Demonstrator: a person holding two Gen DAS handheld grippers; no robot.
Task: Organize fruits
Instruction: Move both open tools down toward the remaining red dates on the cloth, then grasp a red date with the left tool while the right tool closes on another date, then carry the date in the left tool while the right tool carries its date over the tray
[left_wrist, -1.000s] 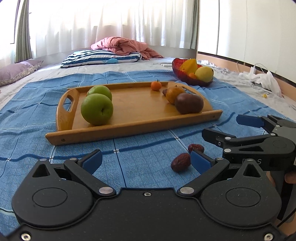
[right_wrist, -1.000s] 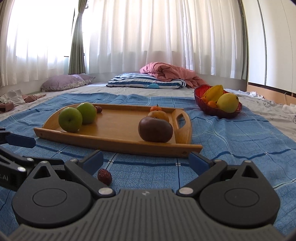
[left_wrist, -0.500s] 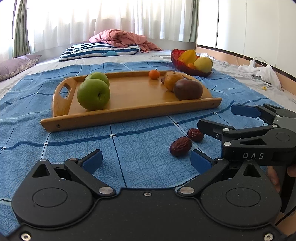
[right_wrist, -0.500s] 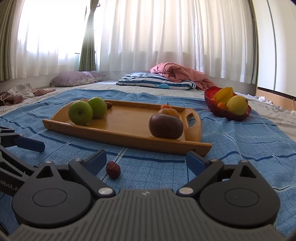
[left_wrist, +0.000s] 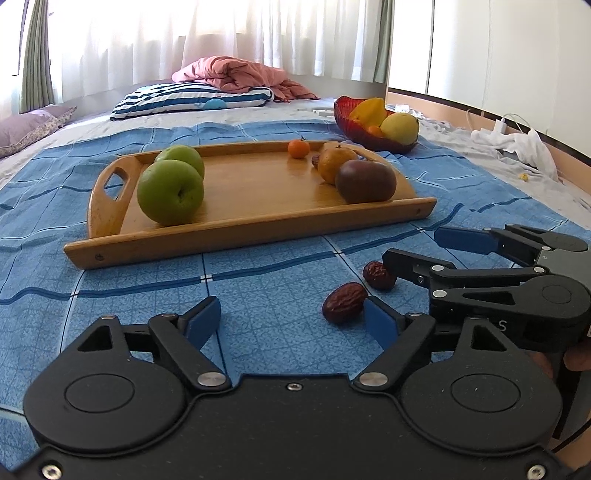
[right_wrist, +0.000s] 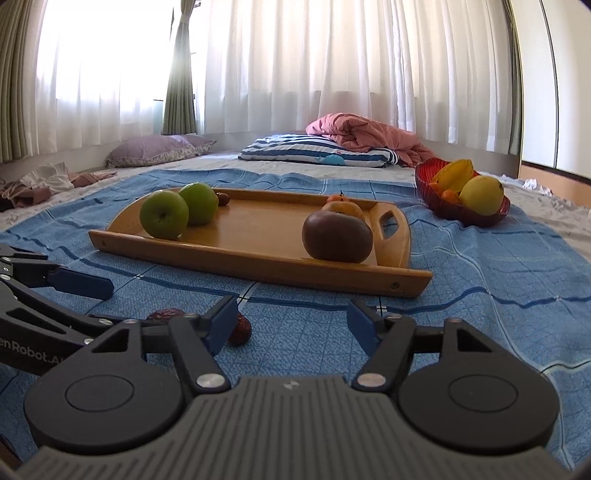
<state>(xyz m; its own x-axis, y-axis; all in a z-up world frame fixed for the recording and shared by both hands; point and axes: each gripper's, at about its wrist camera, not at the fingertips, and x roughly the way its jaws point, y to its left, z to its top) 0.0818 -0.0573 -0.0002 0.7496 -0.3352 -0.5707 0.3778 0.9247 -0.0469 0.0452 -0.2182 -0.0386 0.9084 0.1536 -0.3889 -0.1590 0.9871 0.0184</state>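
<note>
Quilted blue bedspread (left_wrist: 258, 295), glossy wooden tray (left_wrist: 258, 229), wrinkled dates (left_wrist: 343, 302)

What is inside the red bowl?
The red bowl holds a yellow star fruit, a yellow-green mango and small oranges. Anything beneath them is covered.
</note>
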